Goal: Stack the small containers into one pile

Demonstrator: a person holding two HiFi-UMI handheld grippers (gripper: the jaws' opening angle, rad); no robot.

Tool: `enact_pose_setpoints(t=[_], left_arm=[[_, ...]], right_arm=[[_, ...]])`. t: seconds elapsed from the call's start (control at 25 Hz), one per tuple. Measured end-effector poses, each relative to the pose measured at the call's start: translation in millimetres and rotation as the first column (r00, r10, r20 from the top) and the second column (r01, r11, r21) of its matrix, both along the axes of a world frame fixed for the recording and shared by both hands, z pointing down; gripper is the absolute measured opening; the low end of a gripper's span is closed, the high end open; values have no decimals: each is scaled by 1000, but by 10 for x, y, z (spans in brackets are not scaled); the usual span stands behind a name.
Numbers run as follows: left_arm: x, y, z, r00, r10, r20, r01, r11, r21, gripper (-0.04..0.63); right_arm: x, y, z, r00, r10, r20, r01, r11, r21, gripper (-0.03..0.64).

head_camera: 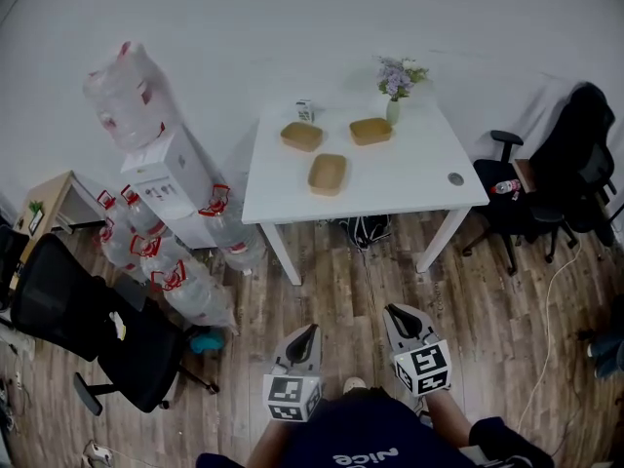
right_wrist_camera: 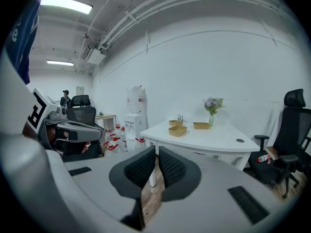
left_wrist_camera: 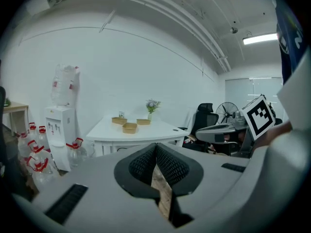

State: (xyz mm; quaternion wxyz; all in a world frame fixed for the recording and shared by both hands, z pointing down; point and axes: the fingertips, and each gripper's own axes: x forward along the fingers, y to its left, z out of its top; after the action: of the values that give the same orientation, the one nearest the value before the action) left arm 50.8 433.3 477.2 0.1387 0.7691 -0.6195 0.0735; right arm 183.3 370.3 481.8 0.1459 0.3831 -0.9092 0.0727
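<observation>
wood floor (head_camera: 390, 291) up close, black office chair (head_camera: 88, 330) and a heap of water jugs (head_camera: 166, 261) off to the left. further out, a white table (head_camera: 409, 178) with three small containers (head_camera: 328, 174) sitting apart on top, none stacked yet. flower vase (head_camera: 394, 86) at the far edge by the white wall. left gripper (head_camera: 308, 331) and right gripper (head_camera: 394, 312) held low near the body, aimed toward the table, well short of it. both clenched shut, nothing between the jaws.
</observation>
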Motion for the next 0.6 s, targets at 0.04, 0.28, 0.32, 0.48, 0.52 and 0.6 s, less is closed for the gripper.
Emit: enact_pose_setpoints(t=[0.04,0.28,0.32,0.48,0.52,0.6], left_arm=[[35,-51,8,1000,-3,-3,3,1000,-3,18],[191,-284,67,1000,-1,-9,1,1000,-18,18],[212,-310,62,1000,1,-15,-1,1000,-24,18],[269,-404,70,1000,20,7,-20,1000,-19,18],[276,-421,75,999,29,17,-29,999,-15,18],[262,-459,111,999,41,18,-40,999,-18,18]], right_arm=[[20,-46,14,1000,-6,-2,6,1000,-2,54],[142,-244,52,1000,-1,28,1,1000,-23,54],[151,-251,61,999,1,32,0,1000,-29,54],[206,-278,125,999,17,34,-15,999,-44,54],[209,-288,135,999,23,37,-21,999,-46,54],[192,-315,157,999,32,42,-30,998,-51,54]])
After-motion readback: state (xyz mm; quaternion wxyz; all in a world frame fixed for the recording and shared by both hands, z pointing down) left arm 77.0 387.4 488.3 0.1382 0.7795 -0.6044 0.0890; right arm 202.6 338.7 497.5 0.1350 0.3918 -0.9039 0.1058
